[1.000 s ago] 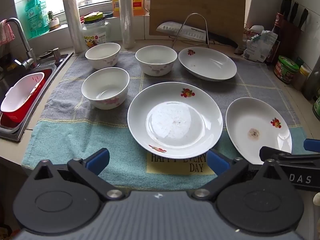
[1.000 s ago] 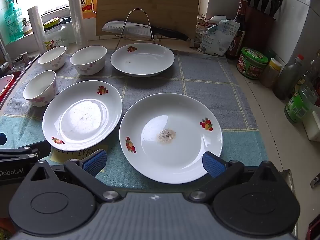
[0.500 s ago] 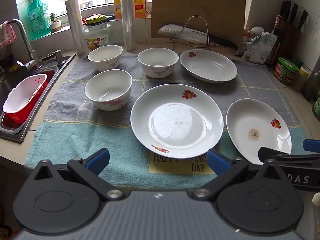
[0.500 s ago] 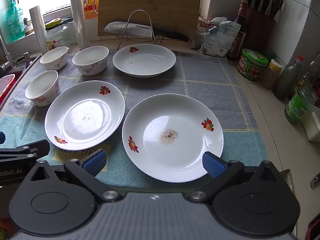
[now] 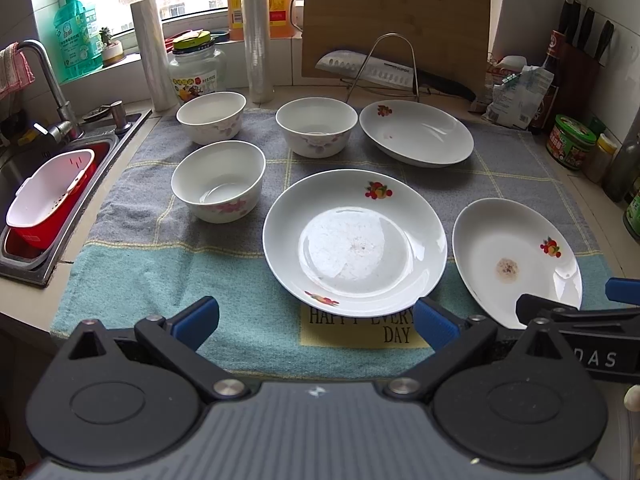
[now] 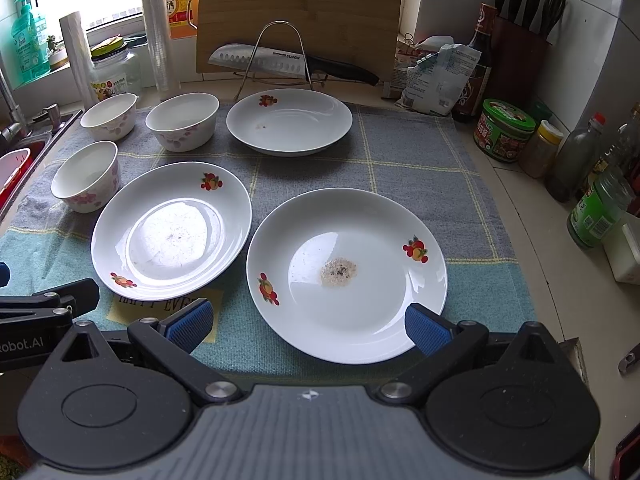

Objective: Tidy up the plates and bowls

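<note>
Plates: three w/ fruit print on the towel (image 5: 132, 280); centre plate (image 5: 355, 242), stained plate (image 6: 346, 274) just beside it on the right, far plate (image 6: 289, 121) near the knife stand (image 6: 278, 54).
Bowls: three, upright, apart, on the left; near bowl (image 5: 218, 180), two behind (image 5: 211, 117) (image 5: 316, 126).
Left gripper (image 5: 316, 322): jaws spread, empty, low before centre plate's near rim.
Right gripper (image 6: 306, 326): spread, empty, straddling stained plate's near rim.
Step (judged): first pick, nothing stacked yet.
Technique: pinch rim only, lift level; glazed, likely slippery.
Room: open towel front-left; sink (image 5: 60, 184) edge left, bottles (image 6: 592, 208) crowd the right.
</note>
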A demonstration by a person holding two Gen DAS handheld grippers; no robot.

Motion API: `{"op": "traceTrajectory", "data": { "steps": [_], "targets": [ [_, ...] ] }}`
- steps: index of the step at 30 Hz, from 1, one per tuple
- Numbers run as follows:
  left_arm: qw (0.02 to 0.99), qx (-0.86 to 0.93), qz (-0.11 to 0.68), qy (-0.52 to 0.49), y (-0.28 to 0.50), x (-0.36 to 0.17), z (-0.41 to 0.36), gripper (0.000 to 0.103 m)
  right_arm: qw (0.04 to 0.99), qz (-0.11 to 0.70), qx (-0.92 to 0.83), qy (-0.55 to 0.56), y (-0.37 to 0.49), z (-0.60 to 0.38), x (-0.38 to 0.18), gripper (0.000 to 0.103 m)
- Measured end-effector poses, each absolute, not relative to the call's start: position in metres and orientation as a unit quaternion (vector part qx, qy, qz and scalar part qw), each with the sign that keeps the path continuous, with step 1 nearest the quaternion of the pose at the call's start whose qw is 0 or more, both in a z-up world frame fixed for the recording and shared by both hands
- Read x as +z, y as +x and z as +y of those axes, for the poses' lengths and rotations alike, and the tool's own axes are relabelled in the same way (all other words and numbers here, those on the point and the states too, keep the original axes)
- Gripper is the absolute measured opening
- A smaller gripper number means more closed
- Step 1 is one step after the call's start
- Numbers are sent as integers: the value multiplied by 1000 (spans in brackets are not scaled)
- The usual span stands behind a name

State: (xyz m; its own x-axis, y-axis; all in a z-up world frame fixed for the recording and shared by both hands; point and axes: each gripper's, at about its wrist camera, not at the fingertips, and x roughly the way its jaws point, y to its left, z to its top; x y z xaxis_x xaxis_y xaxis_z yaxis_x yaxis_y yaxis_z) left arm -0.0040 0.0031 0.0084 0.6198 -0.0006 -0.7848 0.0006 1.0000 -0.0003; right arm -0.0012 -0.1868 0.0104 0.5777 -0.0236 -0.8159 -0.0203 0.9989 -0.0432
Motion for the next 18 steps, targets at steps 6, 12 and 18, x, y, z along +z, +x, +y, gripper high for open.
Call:
{"op": "traceTrajectory", "data": {
  "steps": [6,12,18],
  "targets": [
    [900,-1,436,1,-4,10,3,102,888,459,0,-24,-3,-186,12,103],
    [900,0,436,0,-4,11,4,102,888,459,-1,-24,-2,-186,11,103],
    [900,0,436,1,-4,11,3,102,888,460,-1,-24,-4,-184,14,103]
  ]
}}
